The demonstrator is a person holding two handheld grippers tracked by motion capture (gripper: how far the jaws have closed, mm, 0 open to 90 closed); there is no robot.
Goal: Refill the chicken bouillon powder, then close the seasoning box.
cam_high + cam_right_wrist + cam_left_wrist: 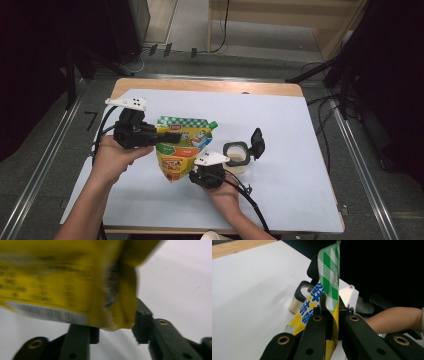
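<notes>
A yellow refill pouch with a green checked top and a green spout is held up over the white table mat. My left gripper comes in from the left and is shut on its upper half. In the left gripper view the pouch stands edge-on, pinched between the jaws of that gripper. My right gripper sits at the pouch's bottom corner. In the right gripper view the blurred yellow pouch hangs with its lower corner between the spread jaws of that gripper, which is open.
A small clear jar with its black flip lid open stands just right of the pouch; the jar also shows behind the pouch in the left gripper view. The white mat covers a wooden table. Cables trail off the near edge.
</notes>
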